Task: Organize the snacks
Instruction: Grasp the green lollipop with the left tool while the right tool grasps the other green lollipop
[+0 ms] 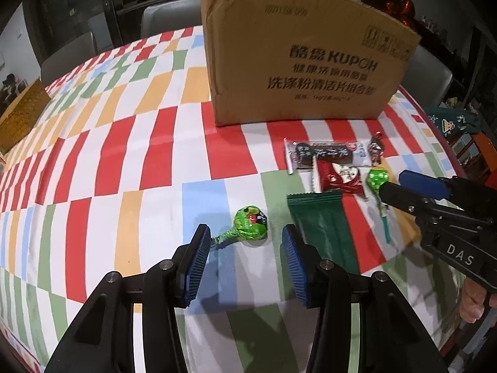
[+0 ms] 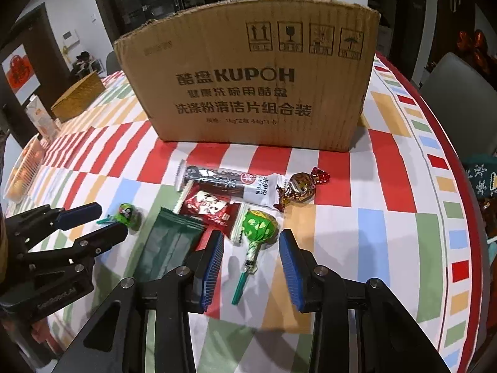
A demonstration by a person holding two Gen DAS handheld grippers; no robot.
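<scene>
Snacks lie on the checked tablecloth in front of a cardboard box (image 1: 298,59), which also shows in the right wrist view (image 2: 248,74). My left gripper (image 1: 245,242) is open, its jaws either side of a green lollipop (image 1: 251,220), just short of it. My right gripper (image 2: 251,245) is open around the stick of a second green lollipop (image 2: 259,223). Nearby lie a dark green packet (image 2: 169,242), a red packet (image 2: 208,206), a grey-black bar (image 2: 226,183) and a gold-wrapped candy (image 2: 299,186).
A woven gold box (image 2: 77,96) and a carton (image 2: 38,118) stand at the table's far left. Grey chairs (image 2: 459,99) surround the table. The table edge curves close on the right (image 2: 475,217). The right gripper shows in the left wrist view (image 1: 400,186).
</scene>
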